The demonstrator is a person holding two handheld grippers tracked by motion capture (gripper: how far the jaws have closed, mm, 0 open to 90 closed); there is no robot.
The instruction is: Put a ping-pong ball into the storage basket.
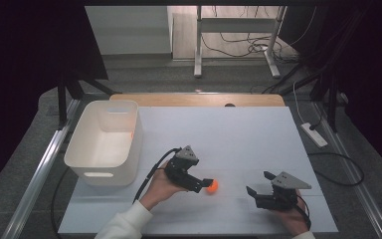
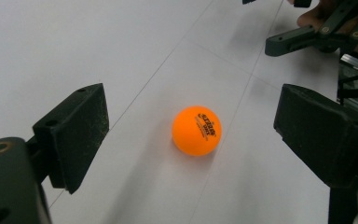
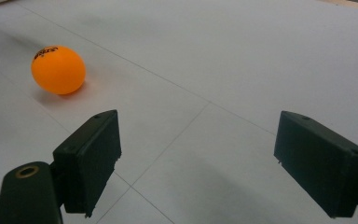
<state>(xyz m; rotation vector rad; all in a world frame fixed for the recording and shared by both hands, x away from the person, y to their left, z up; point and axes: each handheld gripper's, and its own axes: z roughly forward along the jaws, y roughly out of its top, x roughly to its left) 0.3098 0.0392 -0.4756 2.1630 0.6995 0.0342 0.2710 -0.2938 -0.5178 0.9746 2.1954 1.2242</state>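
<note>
Ball (image 2: 196, 130) sits orange on the white table (image 1: 238, 134) between the spread jaws of our left gripper (image 1: 203, 184), untouched, right of the white bin (image 1: 104, 142), and farther right our right gripper (image 1: 258, 185) gapes wide, holding nothing.

Orange ball (image 2: 196, 130) with small black printed lettering, on a white table surface (image 2: 98, 42) crossed by thin grey lines. Left gripper (image 1: 204, 184) and right gripper (image 1: 259, 185): black. Bin (image 1: 87, 149): white. Sleeve (image 1: 127, 224): white.
</note>
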